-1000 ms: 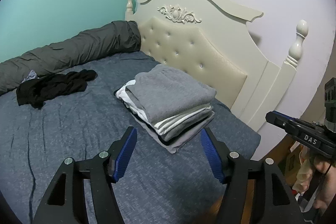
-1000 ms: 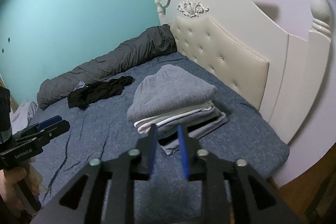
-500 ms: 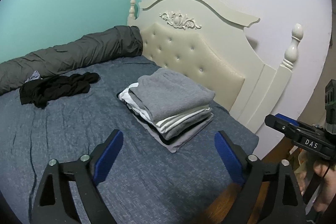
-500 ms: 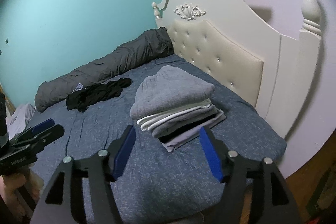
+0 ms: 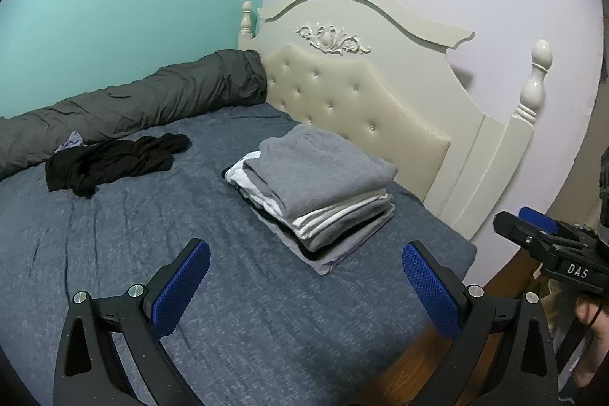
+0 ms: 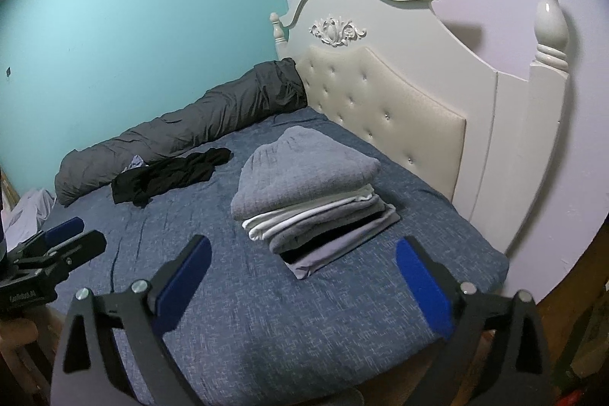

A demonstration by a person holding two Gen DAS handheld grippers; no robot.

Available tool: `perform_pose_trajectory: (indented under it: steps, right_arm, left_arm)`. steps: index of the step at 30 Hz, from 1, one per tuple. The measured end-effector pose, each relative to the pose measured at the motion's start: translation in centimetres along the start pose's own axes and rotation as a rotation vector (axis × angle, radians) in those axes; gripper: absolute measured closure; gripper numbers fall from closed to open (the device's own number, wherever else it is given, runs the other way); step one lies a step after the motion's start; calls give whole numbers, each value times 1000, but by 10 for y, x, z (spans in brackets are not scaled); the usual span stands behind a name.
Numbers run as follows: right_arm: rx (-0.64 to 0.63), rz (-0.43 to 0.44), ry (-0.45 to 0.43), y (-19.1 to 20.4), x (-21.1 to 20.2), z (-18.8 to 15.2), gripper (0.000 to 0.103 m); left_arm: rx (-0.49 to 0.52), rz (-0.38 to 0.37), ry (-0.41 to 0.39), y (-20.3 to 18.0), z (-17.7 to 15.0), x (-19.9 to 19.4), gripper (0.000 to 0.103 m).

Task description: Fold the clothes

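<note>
Both grippers are now standing wide apart at the fingers, where a second ago the right gripper (image 6: 302, 276) was nearly pressed together and the left gripper (image 5: 304, 282) was only partly spread; we are also seeing both cameras pulled back from the bed (image 5: 114, 253), so the stack of folded clothes (image 5: 316, 193) is sitting farther from the blue pads (image 5: 182, 288). We are holding nothing in either claw: each pair of fingers is hovering over the near edge of the blue bedcover, apart from the fabric. We are viewing the stack on the right half of the bed, near the cream tufted headboard (image 5: 380, 124) but not touching it; a grey piece is lying on top, with white, grey and black layers under it. Far to the left, a crumpled black garment (image 5: 110, 162) is lying unfolded on the cover, well apart from the stack, with a small pale lilac cloth (image 5: 70, 141) just beyond it. A long dark grey bolster (image 5: 152, 101) is running along the teal wall (image 5: 133, 6) at the far side. From the right wrist view, we are seeing the left gripper at the left edge; from the left wrist view, the right gripper (image 5: 533, 227) is showing at the right edge.
</note>
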State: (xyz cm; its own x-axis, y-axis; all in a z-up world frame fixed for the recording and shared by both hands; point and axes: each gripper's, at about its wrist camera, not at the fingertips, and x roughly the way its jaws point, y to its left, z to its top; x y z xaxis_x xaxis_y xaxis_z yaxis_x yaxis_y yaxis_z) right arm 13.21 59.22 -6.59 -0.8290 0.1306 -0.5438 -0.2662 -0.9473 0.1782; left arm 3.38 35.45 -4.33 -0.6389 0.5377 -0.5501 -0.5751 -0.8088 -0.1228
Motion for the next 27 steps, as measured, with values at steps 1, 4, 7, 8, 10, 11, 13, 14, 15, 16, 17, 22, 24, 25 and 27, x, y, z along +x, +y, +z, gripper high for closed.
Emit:
perform_pose_trajectory:
  steps: [1,4,7,8,10,11,13,14,15,16,17,22,24,25,27]
  right_arm:
    - [1,-6,-1,0,-1,-1,4]
    - [3,-15,-5,0,-3,-3,4]
    - [3,-10,-2,1,-4,-6,3]
    - [3,-8,-1,2,-4,-8,3]
    - [1,-5,2,3,-3,-10,3]
    - [-1,-3,3,4,-3,-11,3]
    - [1,2,6,5,-2,-13,3]
    - [4,5,9,5,-1,-14,3]
    - [8,7,11,5,-1,-15,3]
    - [10,8,12,5,0,-16,3]
    - [12,9,13,5,0,-17,3]
    - [8,6,20,5,2,-20,3]
    - [7,3,21,5,2,-20,3]
    - [7,1,20,5,3,-20,3]
    - [5,-2,18,4,3,-19,3]
  left_arm:
    - [-3,2,0,0,-1,0,0]
    - [-17,11,2,2,-3,0,0]
    - [-28,4,2,4,-5,-2,0]
    - [-29,9,-1,4,-6,-3,0]
    - [-29,16,-4,4,-7,-5,0]
    - [-31,16,-5,5,-8,-6,0]
    - [-36,7,2,6,-9,-6,0]
    - [-40,2,6,6,-10,-6,0]
    - [-43,2,7,6,-11,-7,0]
    - [-44,8,5,7,-11,-7,0]
    - [-45,11,4,7,-12,-8,0]
    - [-35,11,-3,6,-13,-10,0]
    - [-29,14,-5,5,-14,-11,0]
    - [-27,14,-5,5,-14,-11,0]
    - [-25,14,-5,4,-14,-11,0]
